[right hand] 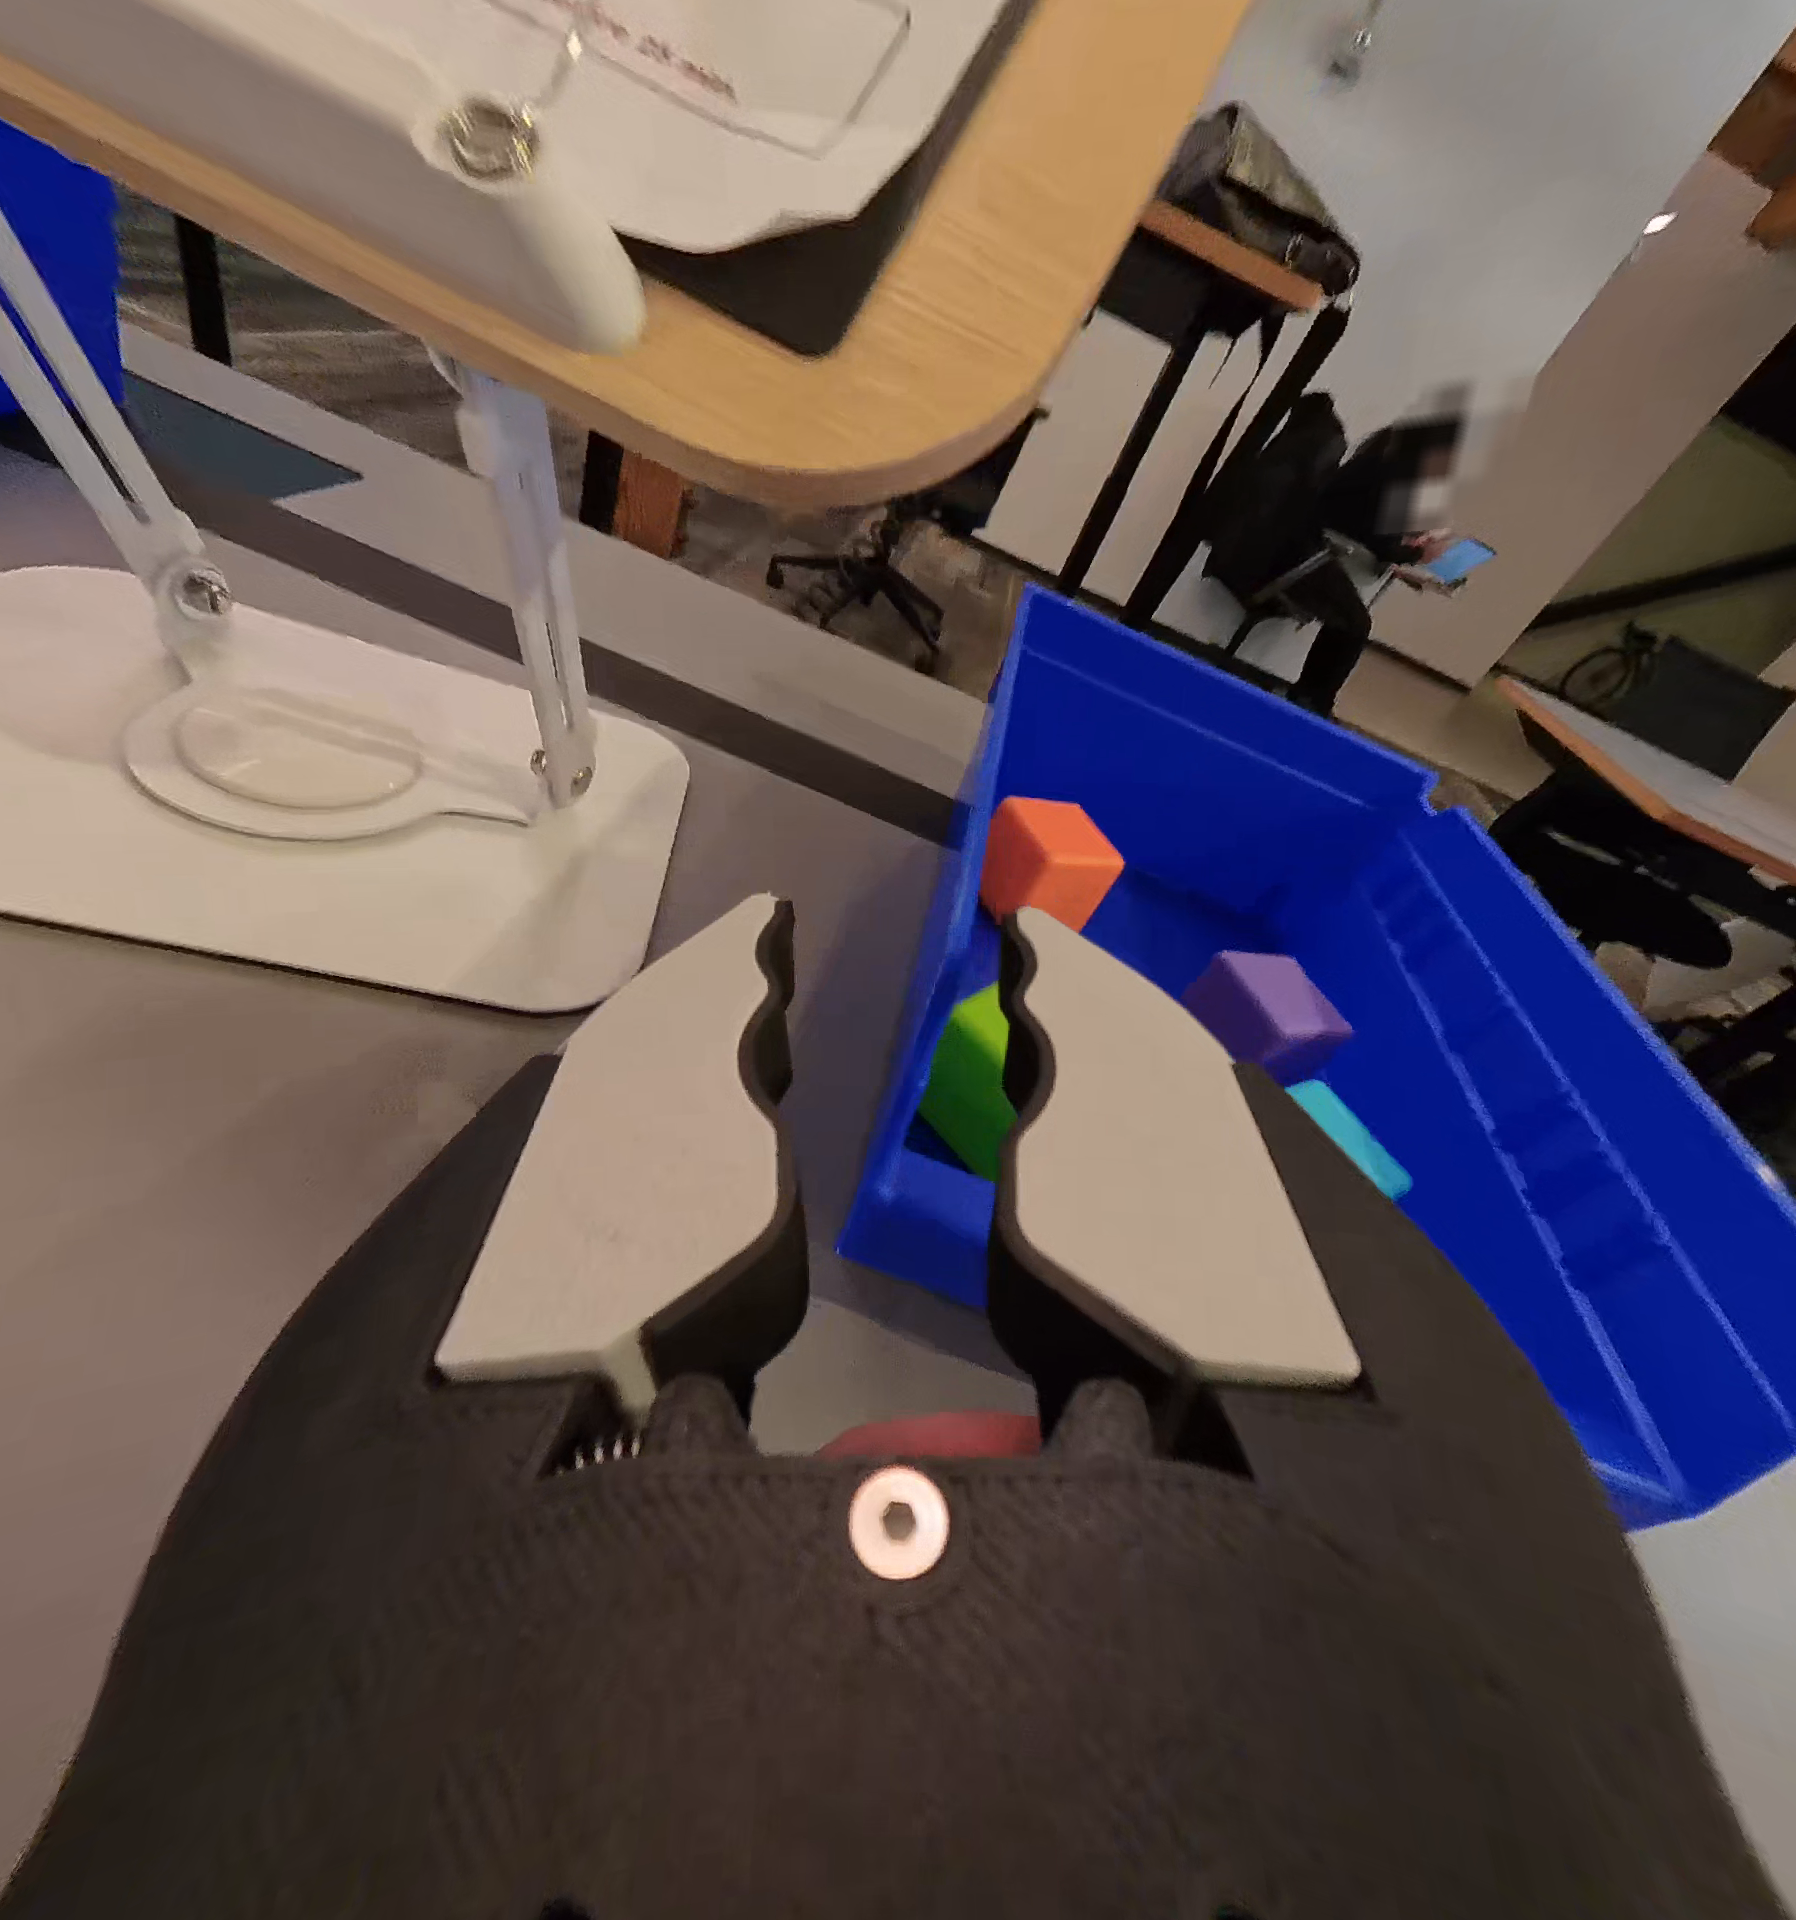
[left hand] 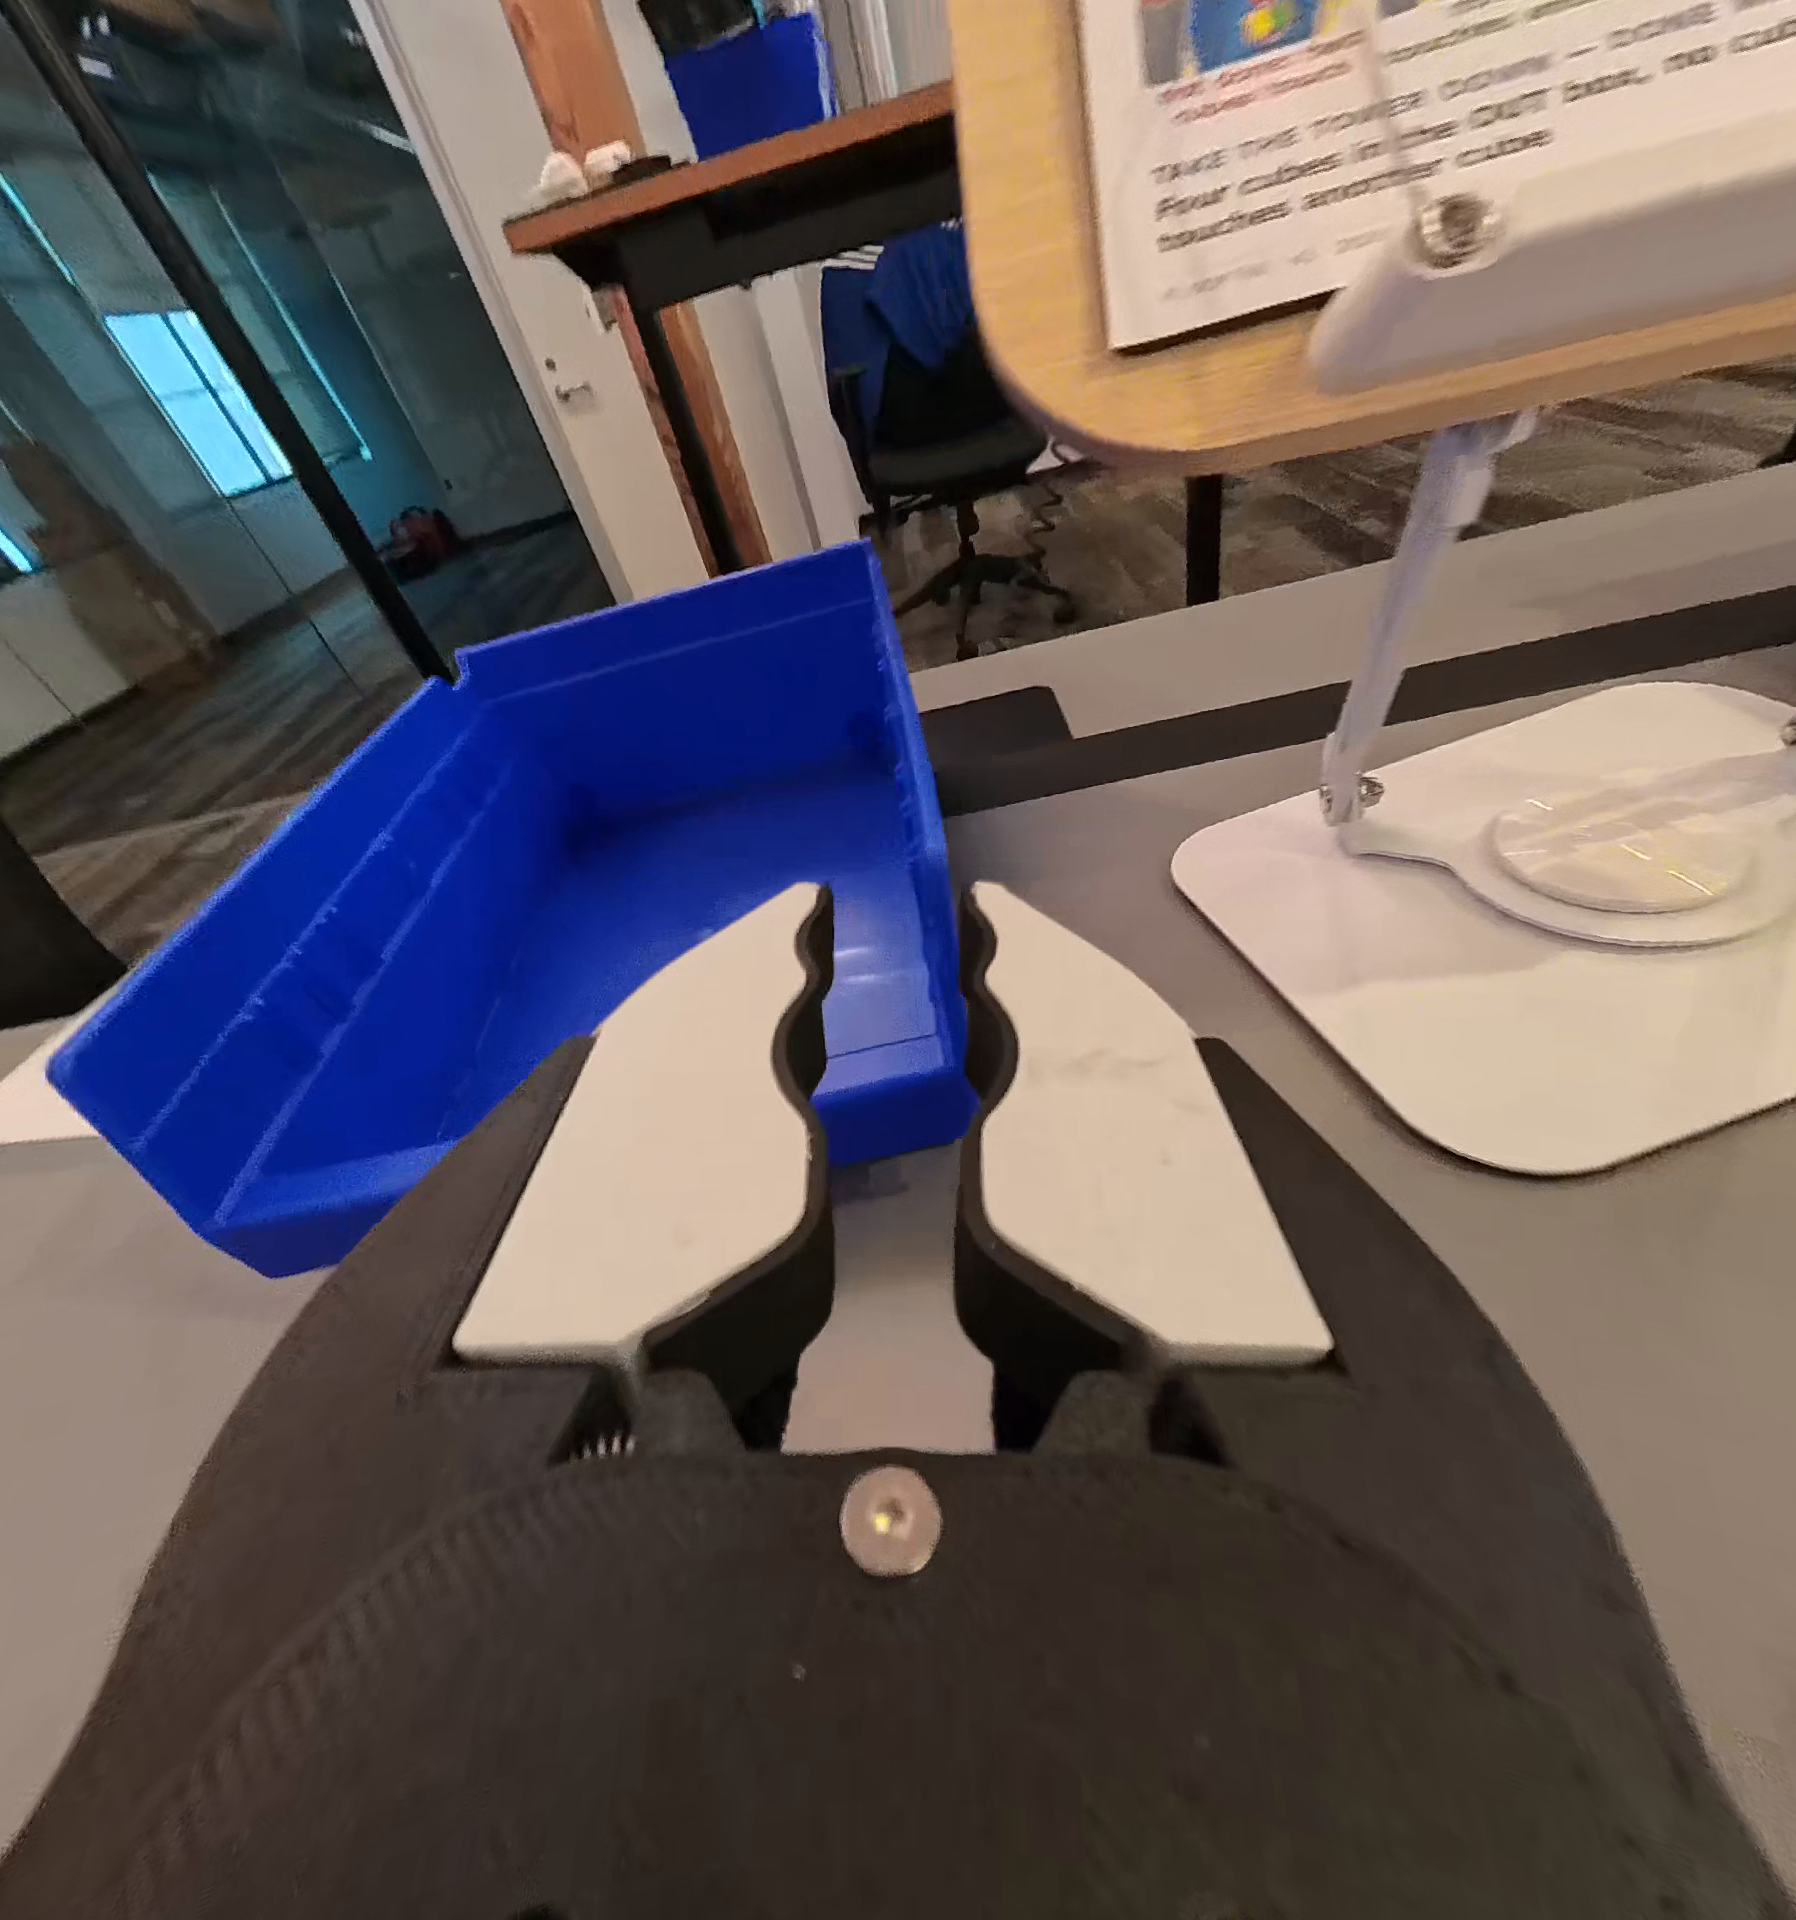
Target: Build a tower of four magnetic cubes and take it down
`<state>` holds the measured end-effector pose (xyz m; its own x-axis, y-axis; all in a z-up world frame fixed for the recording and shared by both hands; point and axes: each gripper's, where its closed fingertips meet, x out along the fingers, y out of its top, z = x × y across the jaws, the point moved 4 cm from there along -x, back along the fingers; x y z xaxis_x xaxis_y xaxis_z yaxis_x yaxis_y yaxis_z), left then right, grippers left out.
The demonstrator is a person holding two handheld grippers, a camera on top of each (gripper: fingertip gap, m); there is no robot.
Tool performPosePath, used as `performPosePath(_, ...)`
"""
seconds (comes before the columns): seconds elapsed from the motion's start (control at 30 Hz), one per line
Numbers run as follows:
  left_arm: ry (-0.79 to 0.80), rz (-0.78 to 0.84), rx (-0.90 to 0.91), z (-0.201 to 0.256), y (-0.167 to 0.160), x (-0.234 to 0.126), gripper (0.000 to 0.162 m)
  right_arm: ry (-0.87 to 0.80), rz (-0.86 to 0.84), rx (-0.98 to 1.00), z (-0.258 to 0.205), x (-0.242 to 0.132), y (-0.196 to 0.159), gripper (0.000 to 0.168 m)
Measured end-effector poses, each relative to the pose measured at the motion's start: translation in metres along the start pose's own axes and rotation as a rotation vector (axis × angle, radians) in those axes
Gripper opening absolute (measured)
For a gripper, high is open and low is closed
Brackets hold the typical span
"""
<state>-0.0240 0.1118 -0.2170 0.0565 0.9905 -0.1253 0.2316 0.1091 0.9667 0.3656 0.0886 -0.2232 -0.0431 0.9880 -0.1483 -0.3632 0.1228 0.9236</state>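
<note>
The right tongs (right hand: pixel 894 935) are held partly open and empty; just ahead to their right, 4 cubes lie in a blue bin (right hand: pixel 1476 904), the green cube (right hand: pixel 967 1081) nearest. The left tongs (left hand: pixel 894 914), slightly parted and empty, face an empty blue bin (left hand: pixel 520 831), so the right is judged nearer.

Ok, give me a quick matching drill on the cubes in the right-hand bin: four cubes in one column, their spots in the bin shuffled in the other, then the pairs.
All seen in the right wrist view, inside the blue bin.

Cubes:
1. orange cube
2. green cube
3. purple cube
4. cyan cube

Places:
A. mid-bin, just beyond the cyan one
B. far end, by the left wall
C. partly hidden behind the right gripper's right finger, nearest of the right-hand pair
D. near end, against the left wall

Pairs: 1-B, 2-D, 3-A, 4-C
</note>
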Motion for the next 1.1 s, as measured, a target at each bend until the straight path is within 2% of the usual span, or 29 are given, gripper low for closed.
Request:
performPosePath(0.07,0.005,-0.002,-0.028,-0.007,-0.001,0.005,0.027,0.017,-0.044,0.029,0.001,0.005,-0.008,0.043)
performPosePath(0.2,0.033,-0.016,0.055,-0.01,-0.004,0.016,0.032,0.013,-0.068,0.057,0.005,0.013,-0.015,0.042)
performPosePath(0.33,0.008,-0.042,0.014,-0.01,-0.011,0.027,0.039,0.026,-0.098,0.078,0.004,0.021,-0.021,0.04)
performPosePath(0.57,0.017,-0.053,0.004,-0.012,-0.014,0.031,0.037,0.038,-0.098,0.049,0.0,0.026,-0.02,0.032)
performPosePath(0.73,-0.016,-0.057,0.015,-0.005,-0.017,0.037,0.034,0.042,-0.1,0.037,-0.002,0.027,-0.02,0.036)
performPosePath(0.9,-0.081,-0.024,0.028,0.01,-0.012,0.037,0.039,0.046,-0.097,0.049,-0.001,0.026,-0.02,0.037)
performPosePath(1.1,-0.083,-0.045,0.065,0.021,-0.011,0.052,0.039,0.048,-0.096,0.046,-0.002,0.026,-0.019,0.037)
